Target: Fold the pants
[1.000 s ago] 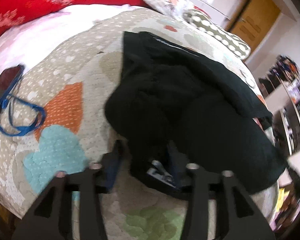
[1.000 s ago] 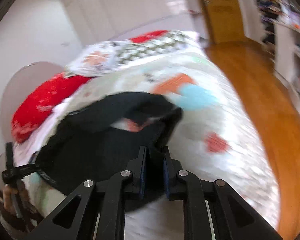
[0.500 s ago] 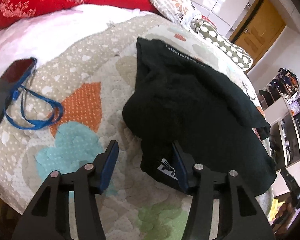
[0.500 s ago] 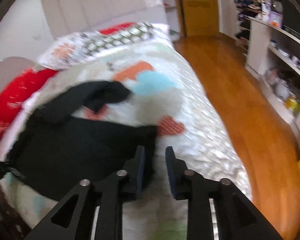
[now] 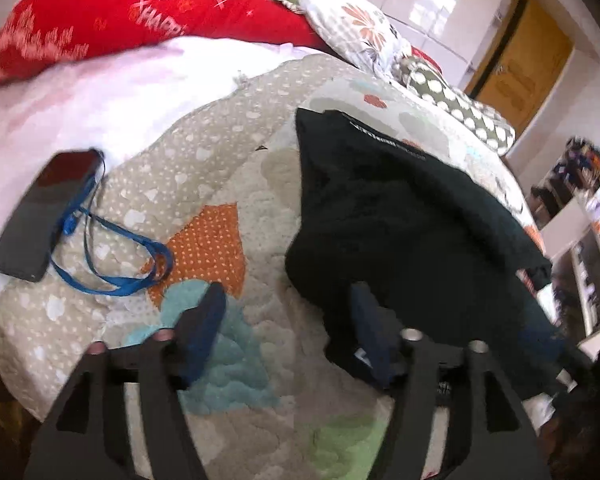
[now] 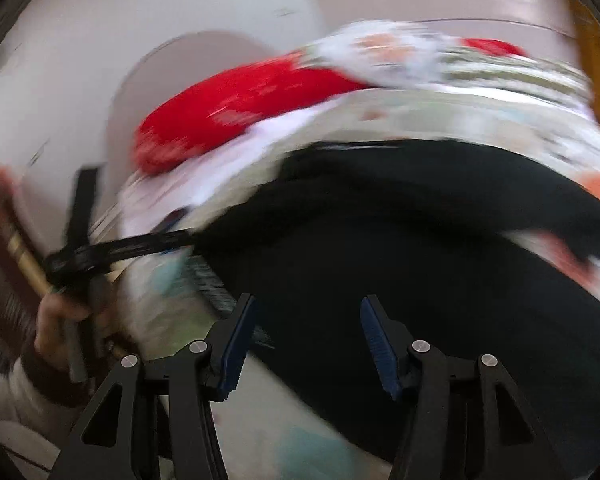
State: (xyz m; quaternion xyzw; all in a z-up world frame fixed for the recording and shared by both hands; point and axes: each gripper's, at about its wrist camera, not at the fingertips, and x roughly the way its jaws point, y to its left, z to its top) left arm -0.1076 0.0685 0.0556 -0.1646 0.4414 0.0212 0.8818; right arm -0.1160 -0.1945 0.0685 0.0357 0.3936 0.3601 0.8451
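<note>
The black pants (image 5: 412, 232) lie folded in a loose heap on the patterned quilt (image 5: 220, 184), right of centre in the left wrist view. My left gripper (image 5: 288, 320) is open and empty, just off the pants' near left edge; its right finger overlaps the black cloth. In the blurred right wrist view the pants (image 6: 440, 248) fill the middle and right. My right gripper (image 6: 306, 340) is open and empty above their near edge. The left gripper and the hand holding it (image 6: 60, 312) show at the left.
A dark phone (image 5: 48, 216) with a blue lanyard (image 5: 112, 256) lies on the quilt's left side. A red pillow (image 5: 120, 16) and patterned pillows (image 5: 356, 32) line the bed's far end. A wooden door (image 5: 524, 72) and shelves (image 5: 580, 216) stand to the right.
My right gripper has let go of the pants and opened, then swung left across the bed. My left gripper has opened wider and drawn back a little from the pants.
</note>
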